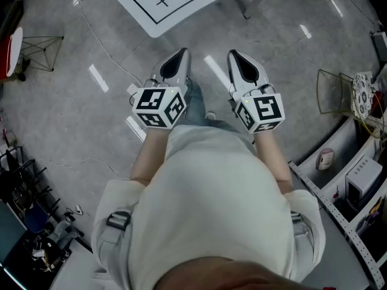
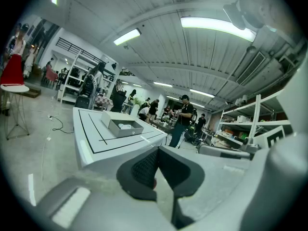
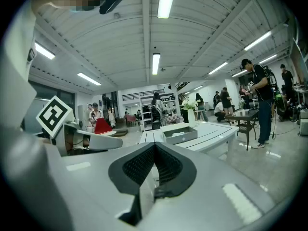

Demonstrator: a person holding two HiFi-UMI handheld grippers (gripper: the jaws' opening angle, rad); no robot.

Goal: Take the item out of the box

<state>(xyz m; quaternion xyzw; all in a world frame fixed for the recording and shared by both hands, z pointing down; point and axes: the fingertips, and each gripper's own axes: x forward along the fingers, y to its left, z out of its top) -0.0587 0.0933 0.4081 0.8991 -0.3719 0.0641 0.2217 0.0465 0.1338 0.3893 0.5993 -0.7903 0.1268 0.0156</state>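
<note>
top: cream sweatshirt [image 1: 208, 213] | left gripper [image 1: 181, 53], right gripper [image 1: 236, 54]: grey shells, black pads, black-white marker cubes [image 1: 158, 106]

Looked like a big open lab or workshop hall; ribbed ceiling [image 2: 159, 52] w/ long strip lights [image 2: 216, 27]; polished concrete floor [image 1: 72, 101] w/ a loose cable [image 2: 57, 125] lying on it; white table [image 2: 89, 129] marked w/ black lines near the middle; metal shelving racks [image 2: 250, 124] w/ boxes & equipment at right, more at far left; several people [image 2: 183, 117] stood about farther off, one w/ a backpack [image 3: 257, 88].
</note>
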